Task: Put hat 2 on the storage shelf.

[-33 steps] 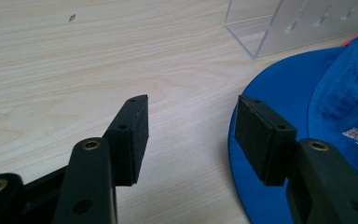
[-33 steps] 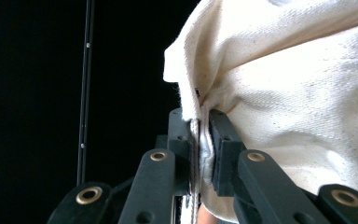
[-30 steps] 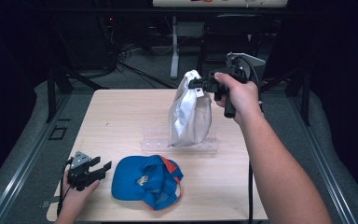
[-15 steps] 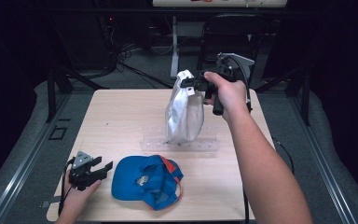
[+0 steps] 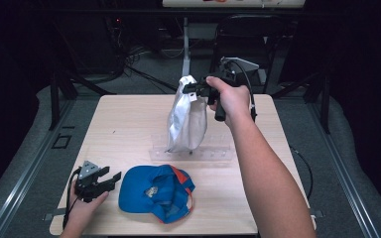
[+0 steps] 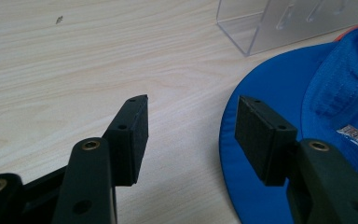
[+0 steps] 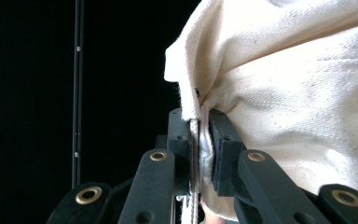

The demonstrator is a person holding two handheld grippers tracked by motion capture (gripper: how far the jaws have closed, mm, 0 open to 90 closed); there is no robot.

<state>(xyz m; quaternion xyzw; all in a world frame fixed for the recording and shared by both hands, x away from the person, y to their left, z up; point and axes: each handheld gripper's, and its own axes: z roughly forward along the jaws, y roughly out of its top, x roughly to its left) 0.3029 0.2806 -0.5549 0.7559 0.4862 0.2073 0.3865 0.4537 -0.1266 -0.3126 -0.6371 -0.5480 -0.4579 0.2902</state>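
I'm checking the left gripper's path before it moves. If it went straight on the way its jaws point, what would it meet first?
Probably the brim of the blue cap: the left gripper is open, one jaw already over the brim's edge. Beyond lies bare table, then the clear plastic stand. Depth is uncertain.

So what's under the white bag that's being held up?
A clear plastic rack on the table sits below the white bag. The bag's bottom hides the rack's middle; contact can't be told.

A pale wooden desk (image 5: 129,124) is surrounded by grey floor (image 5: 327,148). Dark cables (image 5: 129,64) and metal stands (image 5: 57,94) are seen beyond, in dim light.
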